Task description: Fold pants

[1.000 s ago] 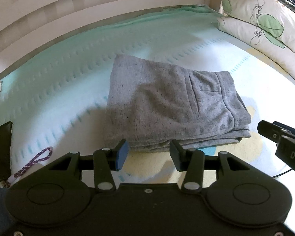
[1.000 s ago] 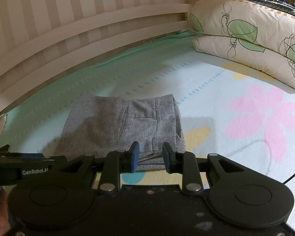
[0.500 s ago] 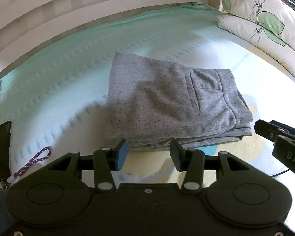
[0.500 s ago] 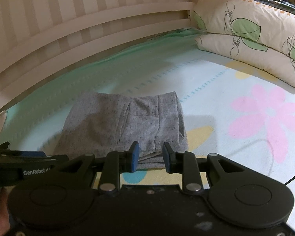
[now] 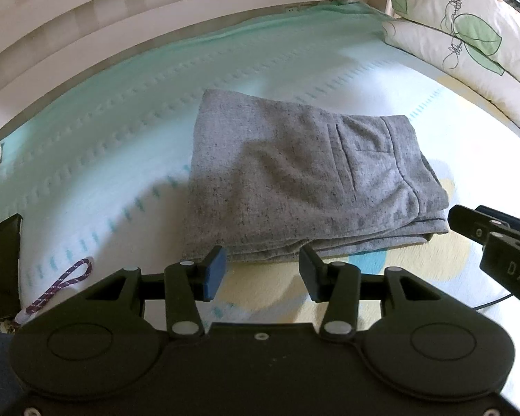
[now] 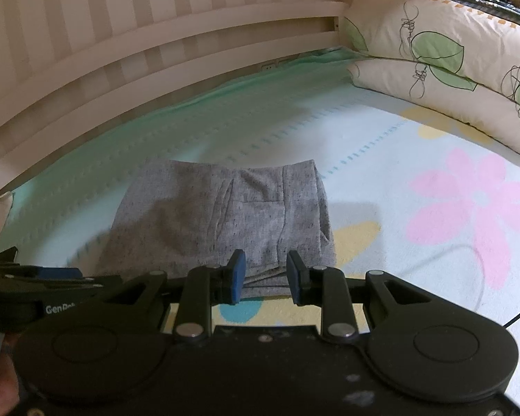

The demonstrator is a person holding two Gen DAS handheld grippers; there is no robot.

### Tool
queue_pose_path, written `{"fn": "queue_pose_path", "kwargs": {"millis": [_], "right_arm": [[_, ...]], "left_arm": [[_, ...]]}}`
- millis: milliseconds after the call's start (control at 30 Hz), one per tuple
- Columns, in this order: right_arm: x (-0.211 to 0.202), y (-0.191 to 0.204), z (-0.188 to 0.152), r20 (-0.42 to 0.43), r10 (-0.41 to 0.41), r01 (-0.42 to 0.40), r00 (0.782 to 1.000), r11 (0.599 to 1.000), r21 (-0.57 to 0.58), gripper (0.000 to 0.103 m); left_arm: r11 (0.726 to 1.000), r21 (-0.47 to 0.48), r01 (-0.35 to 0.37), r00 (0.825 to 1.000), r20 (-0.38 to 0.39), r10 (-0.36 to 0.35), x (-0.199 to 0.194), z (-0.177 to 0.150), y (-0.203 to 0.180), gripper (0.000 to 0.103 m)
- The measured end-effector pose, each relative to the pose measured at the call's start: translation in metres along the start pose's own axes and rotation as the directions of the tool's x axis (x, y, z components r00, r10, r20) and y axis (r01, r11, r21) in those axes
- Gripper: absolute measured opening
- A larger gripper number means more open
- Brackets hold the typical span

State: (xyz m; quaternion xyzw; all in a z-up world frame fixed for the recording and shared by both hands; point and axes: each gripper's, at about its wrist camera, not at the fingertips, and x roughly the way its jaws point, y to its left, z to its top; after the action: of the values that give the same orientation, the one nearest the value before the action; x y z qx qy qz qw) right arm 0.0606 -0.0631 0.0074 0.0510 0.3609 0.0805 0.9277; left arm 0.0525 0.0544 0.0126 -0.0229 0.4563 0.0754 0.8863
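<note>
While the grey pants [image 5: 305, 187] lie folded in a compact stack on the bed [image 5: 97, 159], long axis running left to right, we hold both tools just short of the near edge; the left gripper [image 5: 261, 272] gapes wide, empty; the right gripper [image 6: 265, 275], also released, sits nearer the waistband end.

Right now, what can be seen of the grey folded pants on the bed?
The grey heathered knit pants lie folded into a compact, roughly rectangular stack of several layers on the pale green and floral bedsheet. A stitched back pocket and a seam face up near the right end. Layered edges show along the near side. Both the left gripper and the right gripper are open, just short of that near edge, holding nothing.
</note>
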Motion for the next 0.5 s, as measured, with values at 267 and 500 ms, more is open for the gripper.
{"fn": "queue_pose_path", "kwargs": {"millis": [267, 500], "right_arm": [[0.0007, 0.0001, 0.0000, -0.001, 0.001, -0.001, 1.000, 1.000, -0.001, 0.028], [0.0021, 0.0009, -0.0007, -0.003, 0.001, -0.001, 1.000, 1.000, -0.003, 0.028]], "left_arm": [[1.000, 0.006, -0.005, 1.000, 0.000, 0.005, 0.0001, -0.0001, -0.0006, 0.055], [1.000, 0.008, -0.006, 1.000, -0.001, 0.006, -0.0008, -0.0011, -0.0022, 0.055]]}}
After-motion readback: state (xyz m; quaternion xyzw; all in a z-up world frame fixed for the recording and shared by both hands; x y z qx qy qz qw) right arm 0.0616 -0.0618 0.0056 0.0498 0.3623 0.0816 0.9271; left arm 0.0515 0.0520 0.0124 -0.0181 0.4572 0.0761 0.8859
